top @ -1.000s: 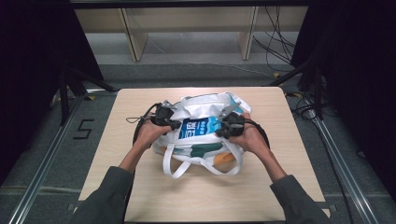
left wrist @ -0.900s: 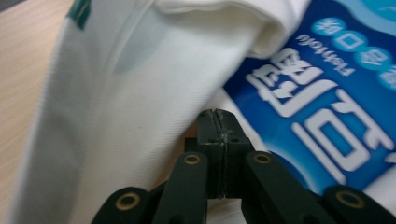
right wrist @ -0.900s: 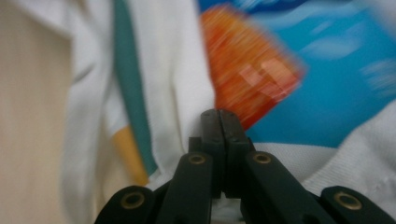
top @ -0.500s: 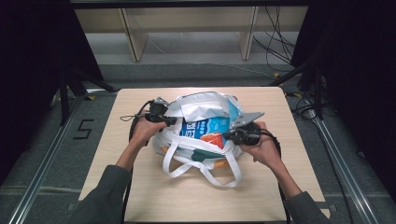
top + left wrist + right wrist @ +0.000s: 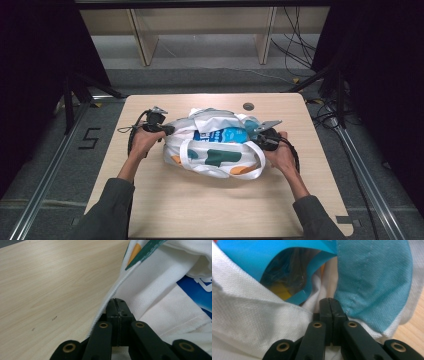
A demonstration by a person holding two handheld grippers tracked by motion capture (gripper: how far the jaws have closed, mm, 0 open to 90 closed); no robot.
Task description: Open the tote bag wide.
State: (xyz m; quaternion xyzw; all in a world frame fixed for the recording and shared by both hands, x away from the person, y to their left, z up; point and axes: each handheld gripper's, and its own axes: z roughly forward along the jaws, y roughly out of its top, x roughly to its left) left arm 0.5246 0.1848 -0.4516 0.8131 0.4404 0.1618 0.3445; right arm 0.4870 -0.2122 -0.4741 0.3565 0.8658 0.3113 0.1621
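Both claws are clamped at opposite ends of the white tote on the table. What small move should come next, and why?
Probably draw the two claws a little further apart to spread the mouth. The left claw and right claw are each shut on the tote bag rim, the blue packet lies partly covered in the opening, and the fabric around it looks slack and bunched.

tote bag (image 5: 215, 155): 1 | blue snack packet (image 5: 223, 135) inside: 1 | grippers: 2, left gripper (image 5: 167, 129), right gripper (image 5: 256, 138) | table (image 5: 210, 210): 1
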